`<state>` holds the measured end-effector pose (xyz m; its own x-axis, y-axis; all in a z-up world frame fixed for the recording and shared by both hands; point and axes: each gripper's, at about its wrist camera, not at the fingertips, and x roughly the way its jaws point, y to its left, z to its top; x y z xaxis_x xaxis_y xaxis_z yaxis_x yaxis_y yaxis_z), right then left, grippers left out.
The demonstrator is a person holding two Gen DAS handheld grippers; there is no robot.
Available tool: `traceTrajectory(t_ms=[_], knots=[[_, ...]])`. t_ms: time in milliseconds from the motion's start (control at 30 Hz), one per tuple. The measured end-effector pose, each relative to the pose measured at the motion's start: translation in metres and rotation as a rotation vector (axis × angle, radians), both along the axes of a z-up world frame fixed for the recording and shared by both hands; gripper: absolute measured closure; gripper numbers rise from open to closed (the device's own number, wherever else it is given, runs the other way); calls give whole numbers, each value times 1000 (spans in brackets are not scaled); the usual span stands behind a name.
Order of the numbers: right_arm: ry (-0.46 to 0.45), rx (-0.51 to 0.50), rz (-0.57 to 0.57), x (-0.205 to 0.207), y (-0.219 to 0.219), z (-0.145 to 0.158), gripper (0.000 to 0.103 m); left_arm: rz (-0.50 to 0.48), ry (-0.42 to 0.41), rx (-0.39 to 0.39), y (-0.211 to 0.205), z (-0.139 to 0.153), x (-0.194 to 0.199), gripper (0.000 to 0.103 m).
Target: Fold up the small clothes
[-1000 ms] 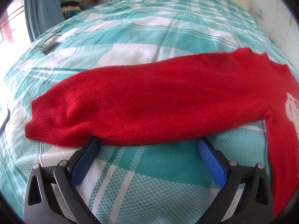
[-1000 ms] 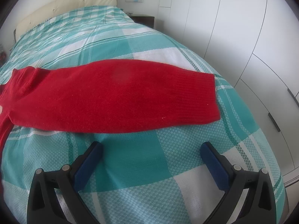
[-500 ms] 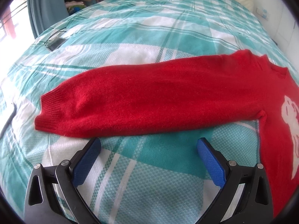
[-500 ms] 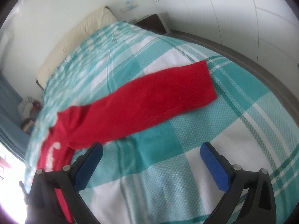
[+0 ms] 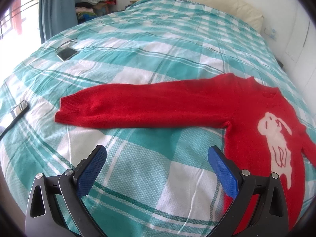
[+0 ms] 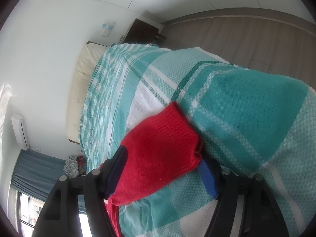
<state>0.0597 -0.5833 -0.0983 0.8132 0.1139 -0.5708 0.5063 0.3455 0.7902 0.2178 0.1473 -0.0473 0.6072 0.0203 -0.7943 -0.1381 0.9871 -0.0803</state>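
While the right gripper (image 6: pixel 164 169) has just been closing on the sleeve cuff (image 6: pixel 167 138) (left gripper (image 5: pixel 157 169) gapes wide, empty), a shallow bite could let the knit slip free.

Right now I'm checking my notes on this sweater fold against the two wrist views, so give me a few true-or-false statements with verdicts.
1. The red sweater shows a white animal figure on its front. True.
2. The left gripper holds a sleeve. False: its jaws stand open over the plaid bedspread, with nothing between them.
3. The right gripper has a sleeve cuff between its jaws, which have just been closing. True.
4. The other sleeve is folded across the chest. False: it lies stretched out flat, away from the body.
5. A phone lies on the bedspread. True.
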Motion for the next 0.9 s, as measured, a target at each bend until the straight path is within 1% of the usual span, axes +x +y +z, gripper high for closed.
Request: traceTrajectory(t_ms=[33,67,100,133,167,233,300,367,433,500,567,633,733,800,833,867,900], knots=[[24,-11,-7,1,-1,-1,83,8,10,-6,1,-1,0,1],[58,-18,-16,2,0,-2,100,16,19,-11,2,-2,0,1],[60,-30,-22,2,2,2,98,21,21,-18,3,-1,0,1],[65,-71,-19,3,8,14,98,24,18,-23,5,1,-3,1],[62,-136,4,7,18,32,99,26,9,-22,6,4,-5,1],[38,-294,85,19,49,81,99,31,-13,-8,9,10,-11,1],[-12,-437,180,42,89,133,99,38,-25,0,13,13,-15,1],[-69,-548,294,73,137,179,99,49,-29,-10,19,14,-18,1],[-110,-634,418,105,189,209,99,60,-31,-25,25,15,-21,1],[-149,-682,518,132,241,222,99,71,-31,-29,31,16,-27,1],[-181,-694,613,157,289,220,99,79,-29,-27,38,16,-34,1],[-183,-729,684,178,336,208,99,90,-23,-21,45,13,-43,1],[-148,-740,772,208,398,173,98,113,-8,-9,58,8,-55,1],[-107,-745,823,217,434,142,96,133,6,-7,67,2,-61,1],[-85,-718,862,224,449,125,93,145,14,-10,71,-1,-63,1],[-65,-663,915,229,463,107,87,155,22,-16,76,-4,-64,1],[-54,-579,972,231,474,87,71,164,31,-21,79,-8,-66,1]])
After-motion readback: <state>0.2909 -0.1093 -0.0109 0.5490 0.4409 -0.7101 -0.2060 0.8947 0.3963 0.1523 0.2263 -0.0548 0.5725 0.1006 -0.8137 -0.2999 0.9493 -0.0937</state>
